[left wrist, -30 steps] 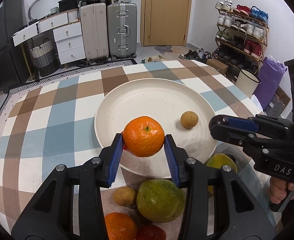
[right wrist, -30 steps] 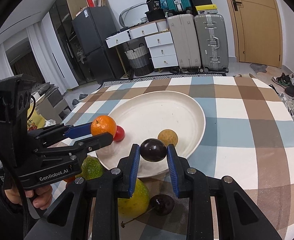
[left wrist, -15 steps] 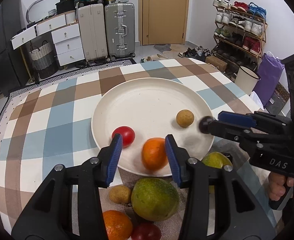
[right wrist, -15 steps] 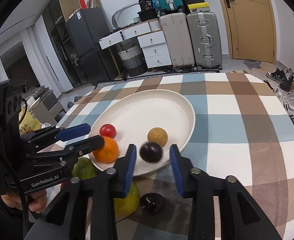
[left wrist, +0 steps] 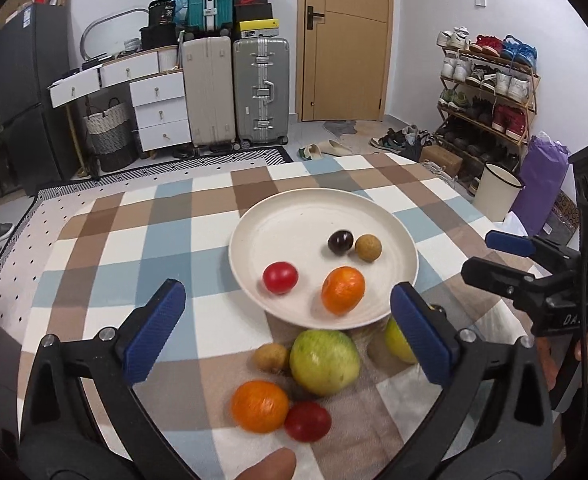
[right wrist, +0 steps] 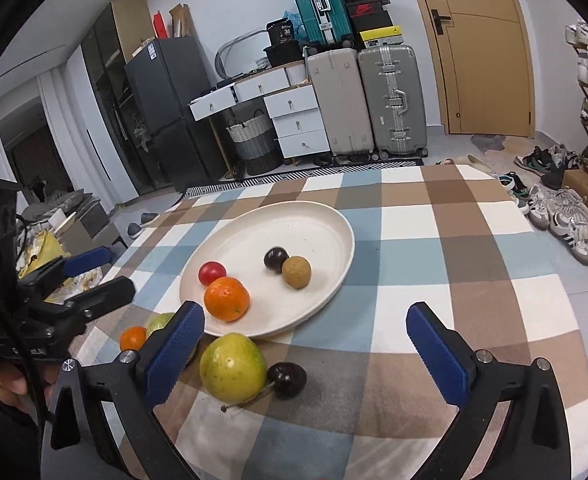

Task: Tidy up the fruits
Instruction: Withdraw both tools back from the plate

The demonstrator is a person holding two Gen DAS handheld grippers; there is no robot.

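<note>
A cream plate (left wrist: 290, 216) (right wrist: 325, 220) on the checked tablecloth holds an orange (left wrist: 342, 290) (right wrist: 226, 299), a red tomato (left wrist: 280, 277) (right wrist: 212, 272), a dark plum (left wrist: 340, 242) (right wrist: 276, 258) and a small brown fruit (left wrist: 368, 247) (right wrist: 296, 272). In front of the plate lie a green mango (left wrist: 324, 361) (right wrist: 232, 367), a second orange (left wrist: 259, 405) (right wrist: 133, 338), a red fruit (left wrist: 307, 421), a small brown fruit (left wrist: 270, 357), a yellow-green fruit (left wrist: 398, 344) and a dark cherry (right wrist: 287, 379). My left gripper (left wrist: 290, 332) and right gripper (right wrist: 305, 352) are both wide open and empty, back from the plate.
The table's far edge (left wrist: 214, 168) faces suitcases (left wrist: 234, 92), white drawers (left wrist: 154, 100) and a door. A shoe rack (left wrist: 489, 92), a white bin (left wrist: 495, 196) and a purple bag stand to the right. A yellow bag (right wrist: 42, 252) lies left of the table.
Both grippers let go of their fruit and opened wide: the orange and the dark plum now rest in the plate. Both grippers pulled back and up from the plate.
</note>
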